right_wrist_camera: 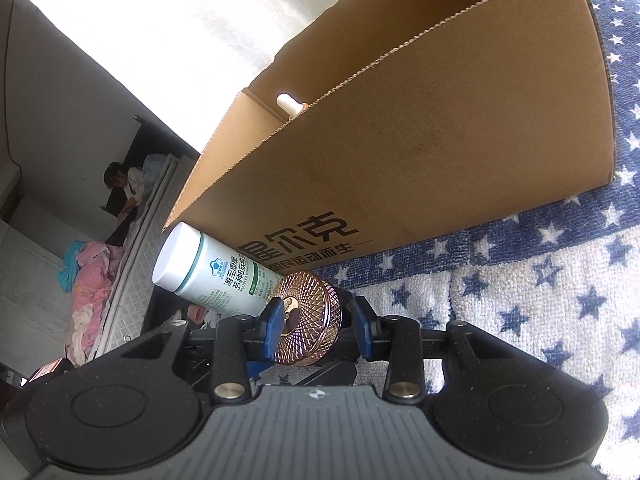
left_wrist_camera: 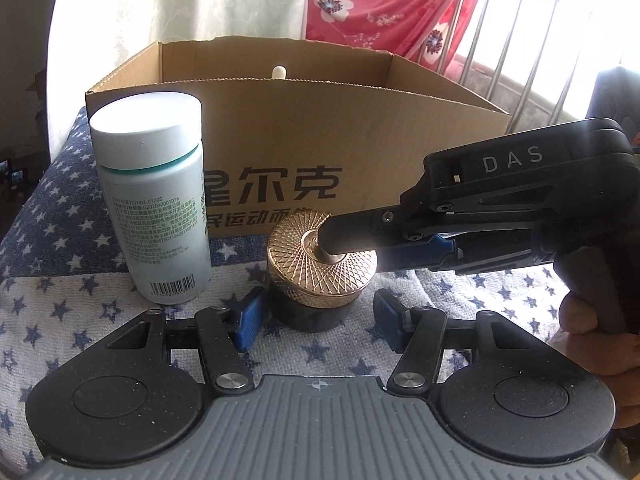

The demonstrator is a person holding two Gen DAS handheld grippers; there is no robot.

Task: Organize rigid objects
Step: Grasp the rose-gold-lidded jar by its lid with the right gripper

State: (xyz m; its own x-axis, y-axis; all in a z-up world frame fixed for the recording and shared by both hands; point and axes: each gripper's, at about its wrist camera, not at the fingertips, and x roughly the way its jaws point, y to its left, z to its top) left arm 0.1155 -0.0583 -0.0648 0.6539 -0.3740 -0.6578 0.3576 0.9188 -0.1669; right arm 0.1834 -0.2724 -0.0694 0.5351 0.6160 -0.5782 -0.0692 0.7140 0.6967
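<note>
The right gripper (right_wrist_camera: 316,322) has its blue fingers (right_wrist_camera: 269,322) closed on the gold-lidded jar (right_wrist_camera: 310,316): one pad presses the patterned gold top, the other sits against the dark underside, so the jar is clamped across its height. In the left wrist view the jar (left_wrist_camera: 320,258) appears to rest on the star-patterned cloth (left_wrist_camera: 460,292), though whether it has lifted clear cannot be told. The left gripper (left_wrist_camera: 318,320) stands open, its fingers (left_wrist_camera: 250,320) either side of the jar's dark base; the left pad is very near the base without clearly pressing it, and the right one is apart.

The step in hand looks like carrying the jar into the cardboard box (left_wrist_camera: 280,152), which stands just beyond the fingers, its near wall rising above the jar. To do this well, the right hand should raise the jar straight up until it clears that serrated front edge before moving forward; dragging it along the cloth risks snagging. The grip is on smooth metal and a small central knob, so a slip or a twist between the pads is likely if the wrist rolls quickly. The white bottle (left_wrist_camera: 154,204) stands upright just left of the fingers, near enough to be knocked over. A white-tipped item (left_wrist_camera: 279,72) is in the box already, so a free spot should be chosen.
</note>
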